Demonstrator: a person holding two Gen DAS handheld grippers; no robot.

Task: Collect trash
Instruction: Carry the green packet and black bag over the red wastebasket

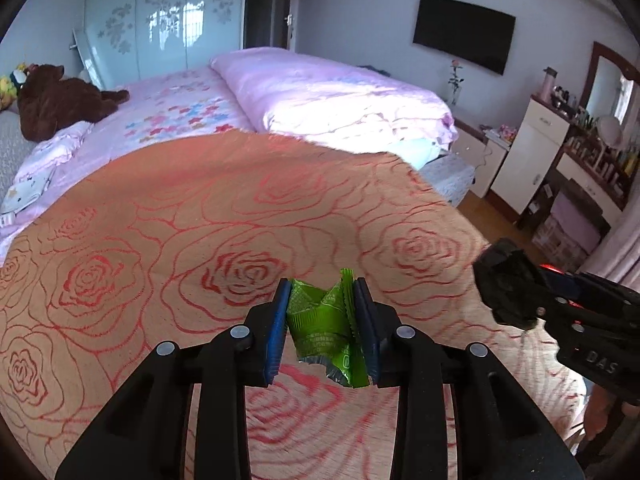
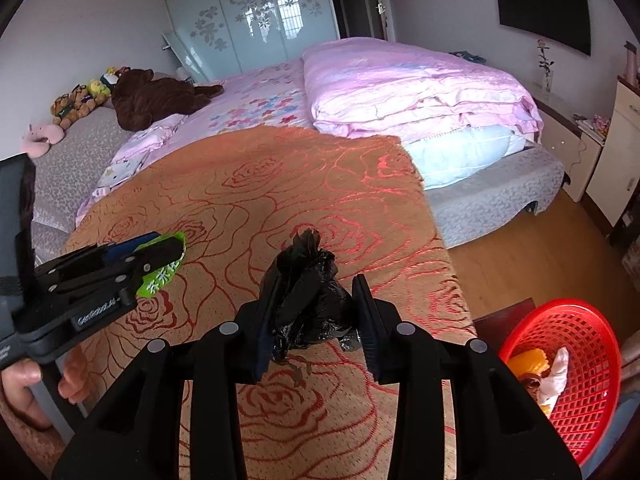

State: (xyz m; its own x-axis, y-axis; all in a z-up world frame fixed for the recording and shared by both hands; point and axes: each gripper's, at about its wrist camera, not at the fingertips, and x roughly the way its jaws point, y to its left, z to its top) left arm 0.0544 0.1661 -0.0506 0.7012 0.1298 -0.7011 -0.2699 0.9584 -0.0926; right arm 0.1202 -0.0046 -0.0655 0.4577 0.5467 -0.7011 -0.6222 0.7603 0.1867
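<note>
Your left gripper squeezes the green wrapper; your right gripper squeezes the black bag. Hold tight until over the red basket past the blanket's right edge.

R claw clamps black bag over rose cloth; red basket at right.

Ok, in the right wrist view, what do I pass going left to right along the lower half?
Left claw shut on the green wrapper → right claw shut on the crumpled black bag → red basket already holding some trash.
</note>
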